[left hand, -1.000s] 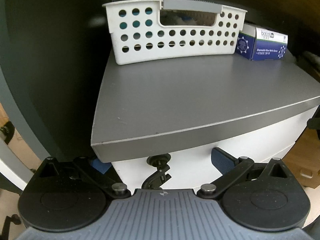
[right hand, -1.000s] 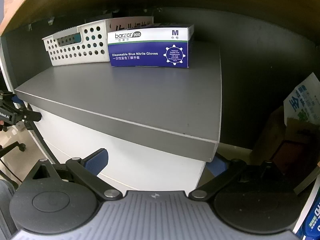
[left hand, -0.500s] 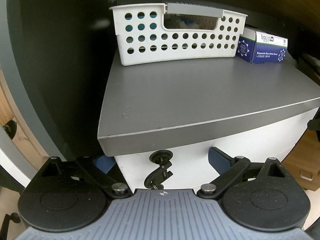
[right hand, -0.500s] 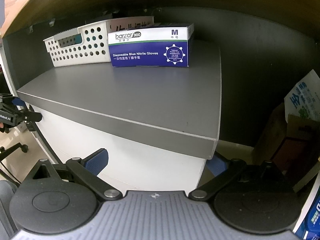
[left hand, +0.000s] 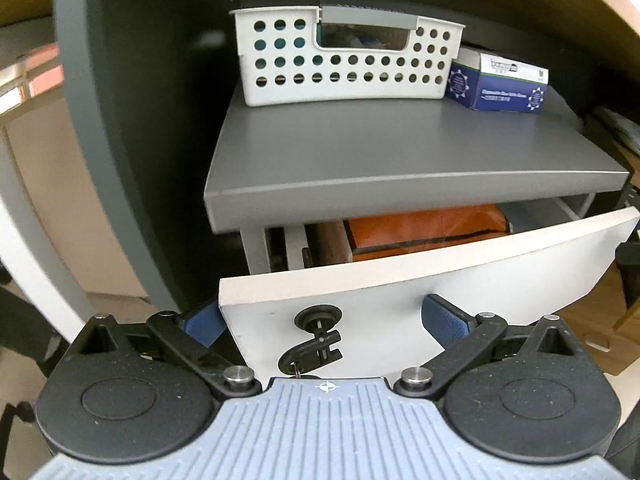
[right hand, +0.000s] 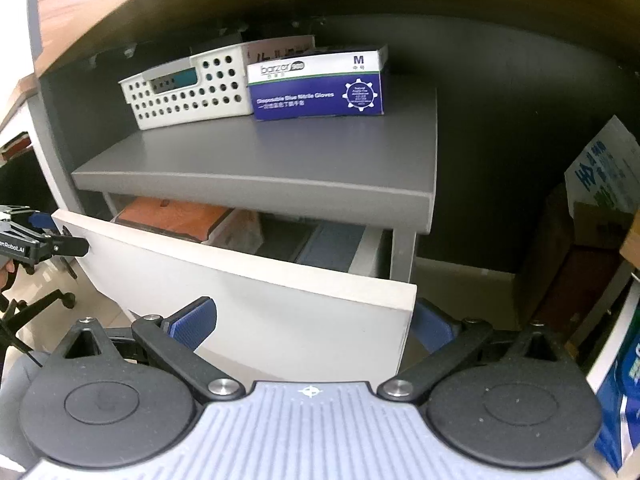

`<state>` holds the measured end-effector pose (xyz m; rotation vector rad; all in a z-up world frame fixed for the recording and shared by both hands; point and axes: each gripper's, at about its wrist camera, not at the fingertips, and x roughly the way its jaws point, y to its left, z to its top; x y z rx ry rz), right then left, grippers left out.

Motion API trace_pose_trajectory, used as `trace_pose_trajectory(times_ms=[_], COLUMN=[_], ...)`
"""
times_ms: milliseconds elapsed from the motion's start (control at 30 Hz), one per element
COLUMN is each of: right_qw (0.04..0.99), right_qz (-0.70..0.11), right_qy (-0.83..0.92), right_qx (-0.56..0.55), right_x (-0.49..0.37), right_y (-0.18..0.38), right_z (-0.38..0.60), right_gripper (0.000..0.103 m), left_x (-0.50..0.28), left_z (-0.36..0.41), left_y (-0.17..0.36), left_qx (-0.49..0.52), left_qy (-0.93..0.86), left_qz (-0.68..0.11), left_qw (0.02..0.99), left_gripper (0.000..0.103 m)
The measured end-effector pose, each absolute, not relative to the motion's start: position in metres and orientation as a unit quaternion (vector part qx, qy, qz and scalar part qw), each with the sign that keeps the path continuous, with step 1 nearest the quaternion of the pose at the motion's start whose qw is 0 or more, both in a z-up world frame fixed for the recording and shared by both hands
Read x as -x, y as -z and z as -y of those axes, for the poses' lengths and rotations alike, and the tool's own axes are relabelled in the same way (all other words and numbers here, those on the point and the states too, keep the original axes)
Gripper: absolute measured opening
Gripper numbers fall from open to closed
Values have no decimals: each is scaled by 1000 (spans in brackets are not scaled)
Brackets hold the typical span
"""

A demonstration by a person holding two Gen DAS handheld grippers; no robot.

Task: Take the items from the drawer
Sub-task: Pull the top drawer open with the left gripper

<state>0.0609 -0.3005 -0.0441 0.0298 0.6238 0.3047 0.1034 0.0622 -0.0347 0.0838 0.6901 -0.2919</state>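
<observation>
The white drawer front stands pulled out a little from under the grey cabinet top. Inside lie an orange pouch, a pale packet and a flat blue-grey item. My left gripper straddles the front's left corner, one finger past the edge, one in front; its jaws are opening and the pads do not press on it. My right gripper straddles the right corner of the drawer front the same way, jaws wide.
A key ring hangs from the lock in the drawer front. A white perforated basket and a blue glove box stand on the cabinet top. Cardboard boxes sit to the cabinet's right, and a desk top runs overhead.
The drawer, shut in the earlier frames, has slid out and shows its contents. Both grippers have drawn back from the cabinet along with the drawer front.
</observation>
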Motion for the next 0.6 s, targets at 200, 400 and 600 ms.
trace_pose_trajectory(times_ms=[200, 400, 600], right_qw=[938, 932, 927], right_qz=[-309, -318, -326], right_qy=[-158, -174, -183], right_qx=[-11, -18, -32], right_x=[-32, -9, 13], right_y=[45, 44, 43], right_z=[299, 304, 307], right_gripper=[103, 103, 103], left_x=[-74, -42, -15], left_z=[-65, -75, -77], left_y=[35, 23, -8], left_qx=[-40, -2, 3], left_qy=[138, 109, 96], left_qz=[-340, -340, -309], left_qw=[929, 934, 946], left_gripper=[102, 101, 98])
